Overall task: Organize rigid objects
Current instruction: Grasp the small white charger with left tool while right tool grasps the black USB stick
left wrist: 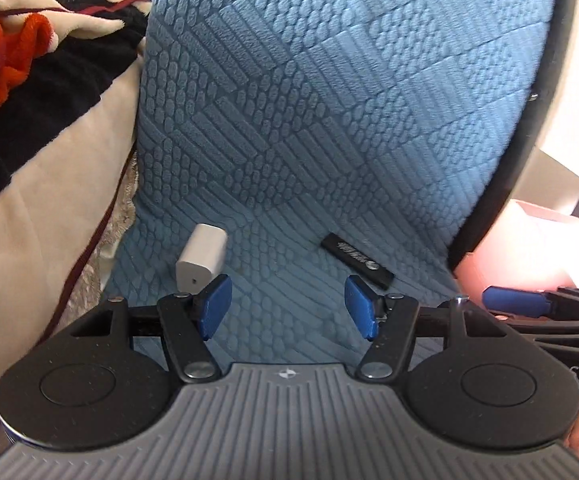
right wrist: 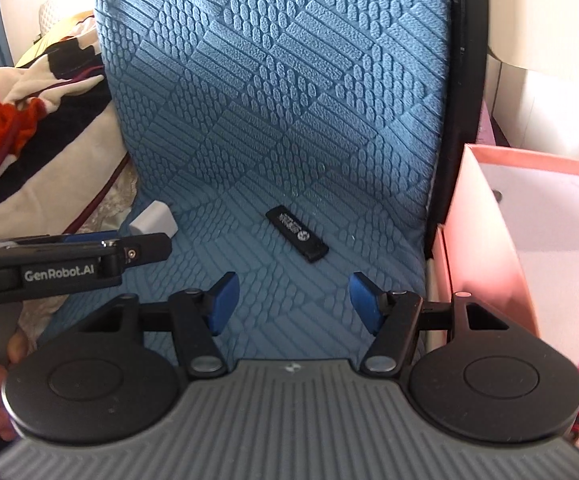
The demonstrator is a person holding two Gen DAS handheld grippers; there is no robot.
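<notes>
On the blue textured cover (left wrist: 329, 120) lie the two things I have to sort: a white charger (left wrist: 202, 257) to the left and a black stick (left wrist: 356, 261) to the right, well apart from each other. Both rest flat and loose, within easy reach of either tool.

My left tool (left wrist: 287, 308) stands about half open with nothing between its pads. The charger sits just beyond its left finger (left wrist: 213, 306), outside the gap, so nothing is lined up for a grip yet. My right tool (right wrist: 292, 303) is likewise about half open and empty; the stick lies ahead of it, roughly between the lines of its fingers but not reached. In the right view the left tool comes in from the left edge, its tip near the charger.

A pink box (right wrist: 489, 216) stands open just to the right of the cover, apparently empty where I can see inside. I judge it the likely place for both things. A patterned blanket (left wrist: 29, 80) is bunched along the left side, near the charger; I would keep the left finger from snagging in it.
</notes>
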